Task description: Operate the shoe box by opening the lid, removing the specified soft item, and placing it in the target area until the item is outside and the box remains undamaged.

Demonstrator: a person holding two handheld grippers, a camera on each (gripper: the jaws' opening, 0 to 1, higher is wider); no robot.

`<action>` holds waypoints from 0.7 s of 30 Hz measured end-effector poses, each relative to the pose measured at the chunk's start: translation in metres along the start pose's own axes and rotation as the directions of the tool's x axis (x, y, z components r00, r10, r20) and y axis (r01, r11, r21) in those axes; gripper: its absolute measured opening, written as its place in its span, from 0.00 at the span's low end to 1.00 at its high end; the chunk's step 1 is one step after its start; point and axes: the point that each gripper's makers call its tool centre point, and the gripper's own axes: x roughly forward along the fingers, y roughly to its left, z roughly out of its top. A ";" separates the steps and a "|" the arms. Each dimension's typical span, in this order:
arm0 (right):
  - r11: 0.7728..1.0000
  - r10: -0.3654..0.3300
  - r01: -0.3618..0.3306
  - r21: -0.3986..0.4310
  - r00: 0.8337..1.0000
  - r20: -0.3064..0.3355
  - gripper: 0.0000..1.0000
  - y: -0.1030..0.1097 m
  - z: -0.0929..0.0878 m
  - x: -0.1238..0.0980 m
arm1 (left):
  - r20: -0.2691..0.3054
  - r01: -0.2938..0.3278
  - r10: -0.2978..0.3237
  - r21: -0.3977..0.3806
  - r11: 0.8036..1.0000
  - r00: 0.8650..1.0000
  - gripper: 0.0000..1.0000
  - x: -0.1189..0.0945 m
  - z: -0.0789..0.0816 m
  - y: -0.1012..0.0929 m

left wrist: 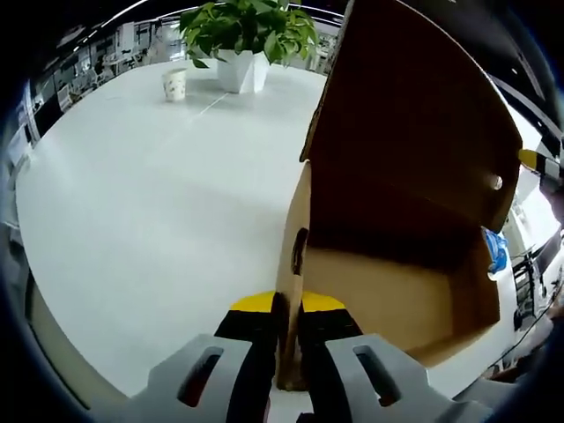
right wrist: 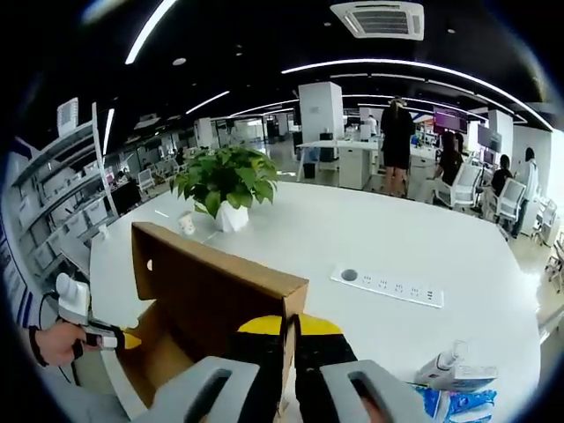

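White table (right wrist: 370, 238) carries everything, and it is wide and mostly bare around the work. Next in size is the shoe box (left wrist: 397, 300), brown cardboard, standing open near the table's edge with its lid (left wrist: 414, 115) swung up. Both grippers pinch its walls: the left gripper (left wrist: 286, 330) is clamped on one thin side wall, the right gripper (right wrist: 291, 339) on another edge of the cardboard. That is the main risk, I judge: two closed grips on thin board, so any pull apart or twist between the hands could crease or tear a wall, or drag the box off the edge. The interior I can see looks bare; the soft item cannot be made out, so it may lie hidden low inside. Smaller things stand well apart: a potted plant (right wrist: 225, 185), a power strip (right wrist: 388, 286), a paper cup (left wrist: 174, 84).
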 end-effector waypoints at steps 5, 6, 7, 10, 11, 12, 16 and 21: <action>1.000 -0.008 0.008 -0.016 1.000 0.013 0.00 0.000 -0.001 -0.003 | 0.009 -0.003 0.003 -0.023 1.000 1.000 0.06 0.001 0.002 -0.001; 1.000 -0.010 0.010 -0.018 1.000 0.015 0.00 0.000 -0.002 -0.003 | 0.011 -0.002 0.003 -0.029 1.000 1.000 0.06 0.002 0.003 -0.001; 1.000 -0.011 0.011 -0.020 1.000 0.017 0.00 0.000 -0.002 -0.004 | 0.012 -0.002 0.002 -0.032 0.999 1.000 0.06 0.002 0.003 -0.001; 1.000 -0.014 0.015 -0.022 1.000 0.025 0.00 0.000 -0.004 -0.008 | 0.018 -0.003 0.004 -0.045 0.999 1.000 0.06 0.004 0.004 -0.001; 0.999 -0.015 0.016 -0.030 1.000 0.027 0.00 0.001 -0.004 -0.009 | 0.018 -0.003 0.004 -0.046 0.999 1.000 0.06 0.004 0.005 -0.001; 0.999 -0.017 0.018 -0.037 0.999 0.030 0.00 0.002 -0.005 -0.011 | 0.020 -0.004 0.005 -0.049 0.999 1.000 0.06 0.004 0.005 -0.002; 0.998 -0.018 0.021 -0.057 0.999 0.038 0.00 0.004 -0.006 -0.014 | 0.025 -0.005 0.006 -0.060 0.998 1.000 0.06 0.005 0.006 -0.002; 0.998 -0.023 0.026 -0.064 0.999 0.048 0.00 0.007 -0.009 -0.019 | 0.028 -0.007 0.009 -0.073 0.997 1.000 0.06 0.007 0.007 -0.003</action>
